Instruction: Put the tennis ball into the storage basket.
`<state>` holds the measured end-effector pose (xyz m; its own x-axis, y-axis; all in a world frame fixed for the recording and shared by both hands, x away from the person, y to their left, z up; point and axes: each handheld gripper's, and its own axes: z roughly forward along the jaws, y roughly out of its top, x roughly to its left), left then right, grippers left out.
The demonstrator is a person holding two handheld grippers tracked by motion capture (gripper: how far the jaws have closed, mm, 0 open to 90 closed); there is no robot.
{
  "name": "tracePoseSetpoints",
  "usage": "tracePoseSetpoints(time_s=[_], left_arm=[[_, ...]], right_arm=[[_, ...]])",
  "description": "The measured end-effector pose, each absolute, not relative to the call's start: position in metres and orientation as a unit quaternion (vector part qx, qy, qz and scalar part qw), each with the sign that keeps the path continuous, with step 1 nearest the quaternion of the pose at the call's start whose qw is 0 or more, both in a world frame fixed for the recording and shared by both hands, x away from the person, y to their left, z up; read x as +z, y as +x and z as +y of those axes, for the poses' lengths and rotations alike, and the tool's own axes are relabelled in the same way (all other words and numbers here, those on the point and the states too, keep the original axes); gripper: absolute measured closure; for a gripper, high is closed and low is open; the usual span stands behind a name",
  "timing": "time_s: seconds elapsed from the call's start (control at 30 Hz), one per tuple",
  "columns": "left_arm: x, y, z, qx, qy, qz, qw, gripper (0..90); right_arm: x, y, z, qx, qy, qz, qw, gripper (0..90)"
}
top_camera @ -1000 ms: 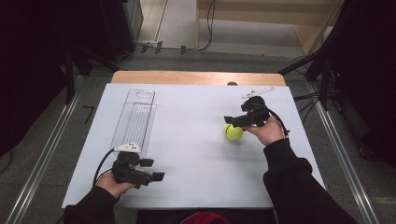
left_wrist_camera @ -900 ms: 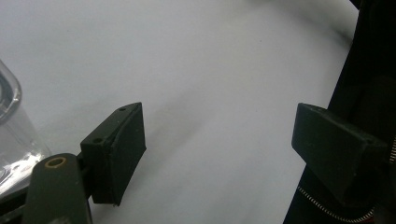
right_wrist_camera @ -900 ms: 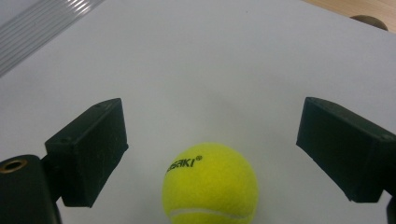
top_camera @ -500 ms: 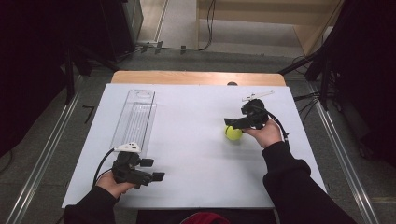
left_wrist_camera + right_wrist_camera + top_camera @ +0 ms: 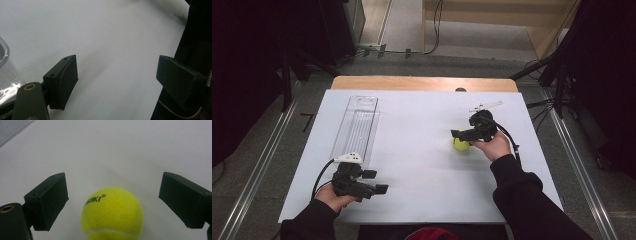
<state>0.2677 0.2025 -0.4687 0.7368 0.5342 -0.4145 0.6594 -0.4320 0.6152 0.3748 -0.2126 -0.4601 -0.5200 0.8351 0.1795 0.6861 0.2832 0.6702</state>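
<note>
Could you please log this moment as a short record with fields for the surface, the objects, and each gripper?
surface: white table top
ball: yellow tennis ball, lying on the table on the person's right, black lettering on its felt
container: clear plastic tray, long and narrow, on the left half
left gripper: open, nothing between its jaws, near the front edge beside the tray's near end
right gripper: open, jaws on either side of the ball, gaps visible on both sides
hands: one on each gripper, dark sleeves

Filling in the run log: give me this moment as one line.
right gripper: open, jaws either side of tennis ball, not closed | left gripper: open, empty | clear tray: empty
</note>
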Motion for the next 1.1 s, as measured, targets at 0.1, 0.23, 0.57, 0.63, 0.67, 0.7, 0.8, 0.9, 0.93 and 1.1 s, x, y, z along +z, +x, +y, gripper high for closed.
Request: tracePoseSetpoints(time_s=[0.1,0.23,0.57,0.63,0.67,0.7,0.8,0.9,0.93,1.1], left_arm=[[-0.468,0.268,0.202,-0.079,0.842,0.354,0.399,17.8],[-0.468,0.268,0.203,-0.079,0.842,0.355,0.398,17.8],[-0.468,0.268,0.203,-0.08,0.841,0.355,0.399,17.8],[-0.468,0.268,0.203,-0.079,0.841,0.356,0.399,17.8],[-0.468,0.267,0.203,-0.079,0.841,0.356,0.4,17.8],[-0.468,0.268,0.203,-0.079,0.841,0.356,0.4,17.8],[-0.468,0.267,0.203,-0.08,0.841,0.355,0.4,17.8],[-0.468,0.267,0.203,-0.079,0.841,0.355,0.4,17.8],[-0.468,0.267,0.203,-0.079,0.841,0.355,0.4,17.8],[-0.468,0.267,0.203,-0.08,0.841,0.355,0.4,17.8]], right_arm=[[-0.464,0.375,-0.212,0.356,0.479,0.796,0.104,6.7],[-0.468,0.374,-0.211,0.353,0.48,0.797,0.099,6.7],[-0.481,0.372,-0.209,0.349,0.485,0.796,0.095,6.7],[-0.483,0.371,-0.21,0.35,0.487,0.795,0.091,6.7],[-0.485,0.371,-0.211,0.35,0.49,0.793,0.088,6.7],[-0.486,0.371,-0.211,0.351,0.491,0.793,0.085,6.7],[-0.489,0.371,-0.212,0.347,0.495,0.793,0.082,6.7],[-0.492,0.37,-0.213,0.345,0.497,0.792,0.078,6.7],[-0.492,0.37,-0.213,0.345,0.497,0.792,0.078,6.7],[-0.498,0.371,-0.213,0.342,0.498,0.793,0.074,6.7]])
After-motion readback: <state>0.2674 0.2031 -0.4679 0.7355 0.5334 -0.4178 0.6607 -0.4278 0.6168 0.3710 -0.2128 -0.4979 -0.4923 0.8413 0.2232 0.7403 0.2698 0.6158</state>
